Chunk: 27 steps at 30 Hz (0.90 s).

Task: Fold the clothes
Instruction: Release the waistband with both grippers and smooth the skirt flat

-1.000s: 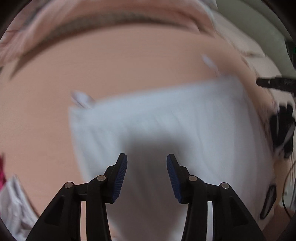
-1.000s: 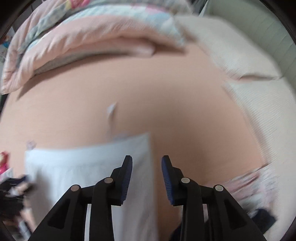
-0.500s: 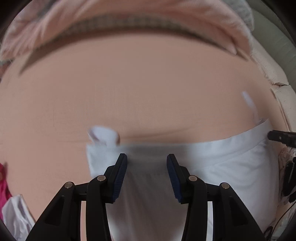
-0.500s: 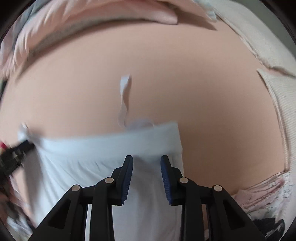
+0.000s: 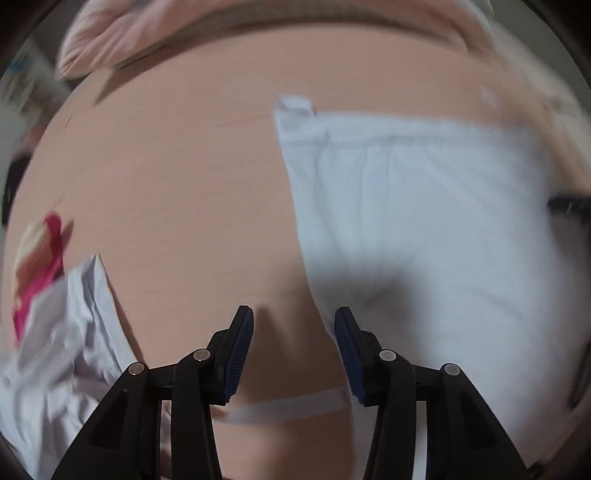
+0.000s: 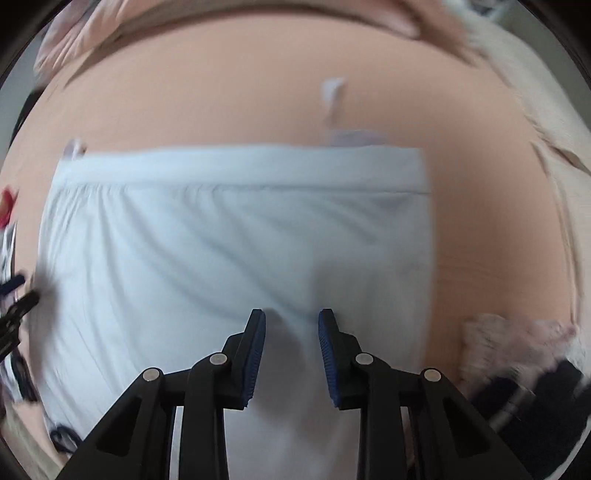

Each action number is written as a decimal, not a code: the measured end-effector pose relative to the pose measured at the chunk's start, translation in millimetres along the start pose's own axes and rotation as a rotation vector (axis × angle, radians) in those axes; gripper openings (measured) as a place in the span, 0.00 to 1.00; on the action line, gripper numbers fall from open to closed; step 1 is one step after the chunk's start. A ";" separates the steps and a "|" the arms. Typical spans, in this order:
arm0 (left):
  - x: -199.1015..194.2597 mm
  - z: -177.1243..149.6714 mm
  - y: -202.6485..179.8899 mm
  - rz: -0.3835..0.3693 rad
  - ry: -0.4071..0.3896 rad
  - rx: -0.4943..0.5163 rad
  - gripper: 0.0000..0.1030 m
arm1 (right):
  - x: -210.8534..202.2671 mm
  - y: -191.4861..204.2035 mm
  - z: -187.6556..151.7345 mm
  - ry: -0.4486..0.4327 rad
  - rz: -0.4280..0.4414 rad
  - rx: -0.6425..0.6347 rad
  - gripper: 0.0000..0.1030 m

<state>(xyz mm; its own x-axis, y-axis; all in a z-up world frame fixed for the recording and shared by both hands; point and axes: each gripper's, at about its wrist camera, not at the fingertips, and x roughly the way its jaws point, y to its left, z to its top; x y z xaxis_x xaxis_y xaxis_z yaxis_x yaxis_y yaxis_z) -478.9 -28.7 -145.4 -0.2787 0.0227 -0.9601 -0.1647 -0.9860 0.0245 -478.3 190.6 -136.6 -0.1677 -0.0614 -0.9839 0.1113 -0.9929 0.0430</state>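
A pale blue garment point(image 6: 236, 243) lies flat on the peach bed sheet point(image 6: 487, 236), its waistband along the far edge and a thin strap point(image 6: 332, 96) trailing beyond it. In the left wrist view the garment point(image 5: 424, 221) fills the right half, and a strap point(image 5: 288, 406) lies under the fingers. My left gripper point(image 5: 294, 350) is open and empty, over the garment's left edge. My right gripper point(image 6: 291, 354) is open and empty, above the garment's near middle. The left gripper's tip point(image 6: 18, 306) shows at the left edge of the right wrist view.
A crumpled white cloth point(image 5: 62, 343) and a pink and yellow item point(image 5: 37, 258) lie at the left. A pink quilt point(image 5: 258, 22) is bunched along the far side. A cream pillow point(image 6: 546, 122) and a patterned cloth point(image 6: 517, 343) lie at the right.
Both grippers have drawn back toward me and left, so more of the garment shows. The left gripper now sits over the garment's left edge. Both stay open.
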 end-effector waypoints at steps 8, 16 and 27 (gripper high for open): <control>26.7 -22.8 -21.3 0.081 0.098 0.157 0.43 | 14.8 46.5 -44.4 0.154 0.040 -0.161 0.26; -7.8 -41.3 -19.8 -0.146 0.016 0.006 0.42 | -29.2 44.1 -65.7 0.102 0.123 -0.169 0.29; -46.0 -165.1 103.3 -0.043 0.044 -0.098 0.46 | -14.7 26.9 -90.5 0.163 0.021 -0.091 0.27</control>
<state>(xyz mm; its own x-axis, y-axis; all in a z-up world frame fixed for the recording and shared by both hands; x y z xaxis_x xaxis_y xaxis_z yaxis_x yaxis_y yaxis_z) -326.9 -158.8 -144.7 -0.2308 0.0604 -0.9711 -0.0820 -0.9957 -0.0425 -384.1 174.0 -136.6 -0.0038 -0.0575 -0.9983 0.2026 -0.9777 0.0555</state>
